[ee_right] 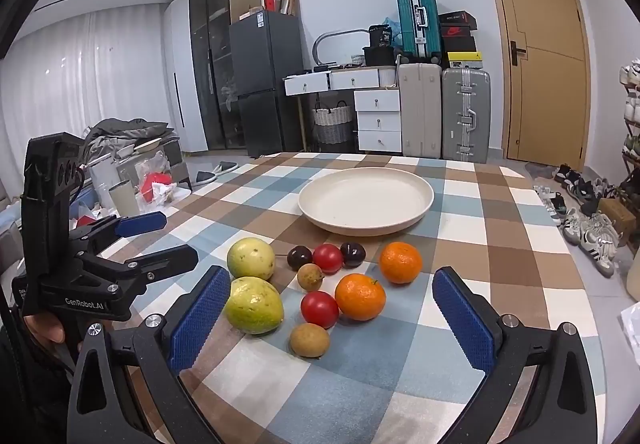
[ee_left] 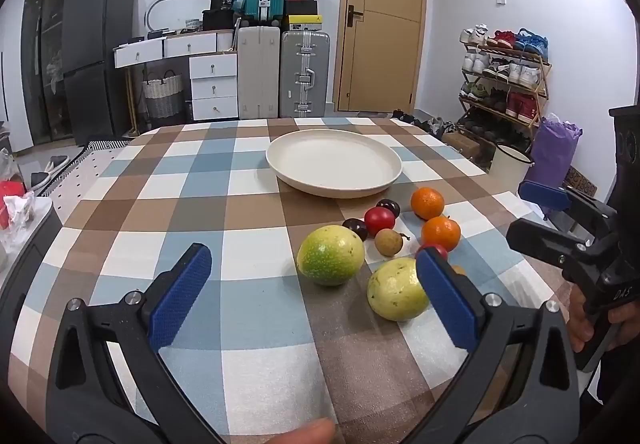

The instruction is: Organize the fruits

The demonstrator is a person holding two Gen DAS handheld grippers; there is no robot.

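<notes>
- Left wrist view: the left gripper (ee_left: pixel 312 284) is held over the checked tablecloth (ee_left: pixel 180 183) with its jaws spread wide and nothing between the pads. The fruits are clustered ahead and to its right — two green-yellow fruits (ee_left: pixel 331 255), two oranges (ee_left: pixel 427 203), red tomatoes (ee_left: pixel 379 222), dark plums (ee_left: pixel 355 228) and a small brown fruit (ee_left: pixel 388 242).
- The cream plate (ee_left: pixel 334 163) is seen beyond them, bare.
- Right wrist view: the right gripper (ee_right: pixel 332 318) is likewise fully spread and holds nothing, with the fruit cluster lying between and ahead of its fingers.
</notes>
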